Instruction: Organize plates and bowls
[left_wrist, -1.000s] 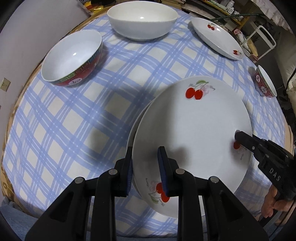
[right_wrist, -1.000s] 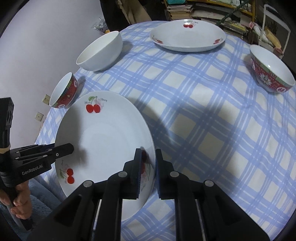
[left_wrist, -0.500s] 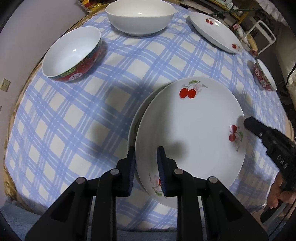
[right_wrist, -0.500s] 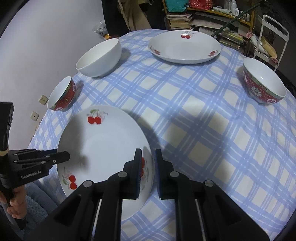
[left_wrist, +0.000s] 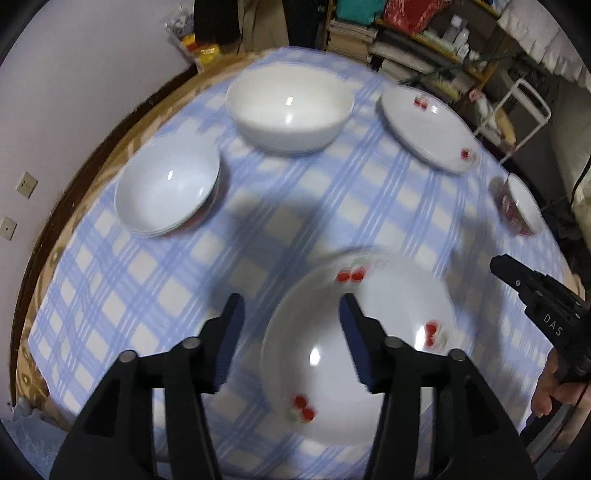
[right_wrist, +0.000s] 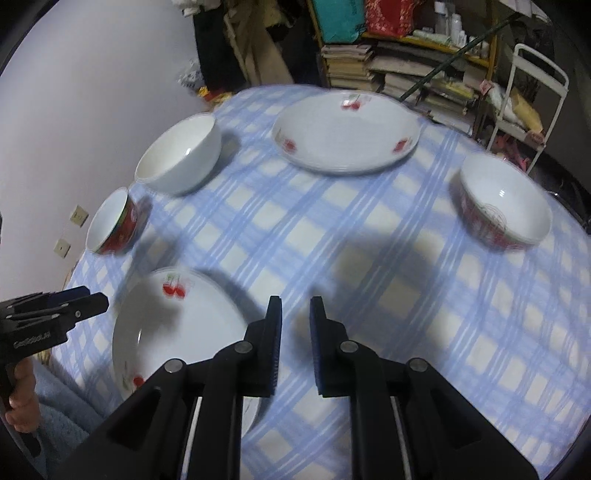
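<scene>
A white plate with red cherries lies flat on the blue checked tablecloth near the front edge. My left gripper hovers above the plate's left rim, and its jaws are opening wide with nothing gripped. My right gripper hangs just right of the same plate, its jaws opening a little over bare cloth. Each gripper shows in the other's view: the right gripper and the left gripper. A second cherry plate sits at the far side.
A large white bowl stands at the back. A red-sided bowl is at the left and another red bowl at the right. Bookshelves and a white metal frame stand beyond the table.
Both grippers have let go of the cherry plate's rim and risen. The left jaws spread wide and the right parted slightly. The plate now lies flat.
</scene>
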